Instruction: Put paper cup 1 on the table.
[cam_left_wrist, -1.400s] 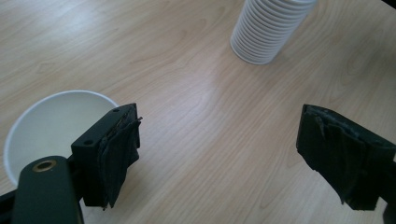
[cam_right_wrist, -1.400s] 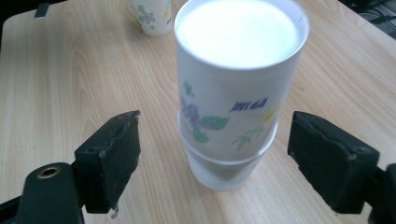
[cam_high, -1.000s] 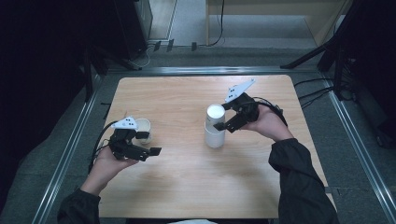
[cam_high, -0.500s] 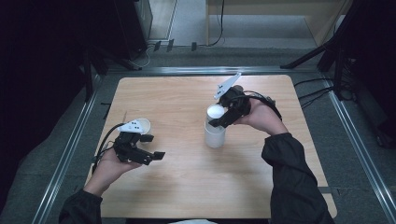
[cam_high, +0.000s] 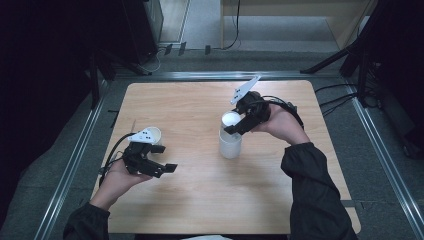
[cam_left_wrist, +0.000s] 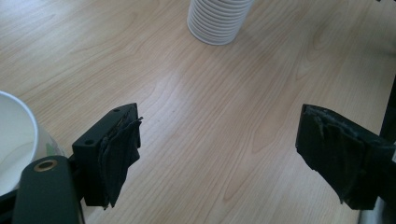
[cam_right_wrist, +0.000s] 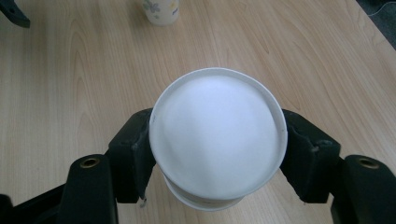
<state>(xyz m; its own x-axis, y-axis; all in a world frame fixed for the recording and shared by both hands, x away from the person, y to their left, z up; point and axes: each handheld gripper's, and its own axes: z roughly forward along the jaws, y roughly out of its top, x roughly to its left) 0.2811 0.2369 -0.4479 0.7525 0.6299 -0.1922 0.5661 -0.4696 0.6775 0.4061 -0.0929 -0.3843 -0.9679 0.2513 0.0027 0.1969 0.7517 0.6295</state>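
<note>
A stack of upturned white paper cups (cam_high: 230, 146) stands mid-table; its ribbed base (cam_left_wrist: 218, 21) also shows in the left gripper view. My right gripper (cam_high: 235, 125) is shut on the top cup (cam_high: 231, 120), one jaw on each side of its wall. In the right gripper view the top cup (cam_right_wrist: 217, 135) shows its flat bottom between the right gripper (cam_right_wrist: 217, 151) jaws, with another rim just under it. A single upright cup (cam_high: 151, 134) stands at the left. My left gripper (cam_high: 162, 159) is open beside it, holding nothing, and that cup's rim (cam_left_wrist: 14, 140) lies left of the left gripper (cam_left_wrist: 224, 168).
The wooden table (cam_high: 190, 200) has bare room in front and at the far left. The single cup (cam_right_wrist: 161, 10) carries a flower print. Metal rails (cam_high: 75, 160) run along the table's sides, and cables (cam_high: 335, 95) lie off the right edge.
My right gripper has tilted up at the stack's top, and the top cup has risen slightly with it. My left gripper has drifted a little toward the person.
</note>
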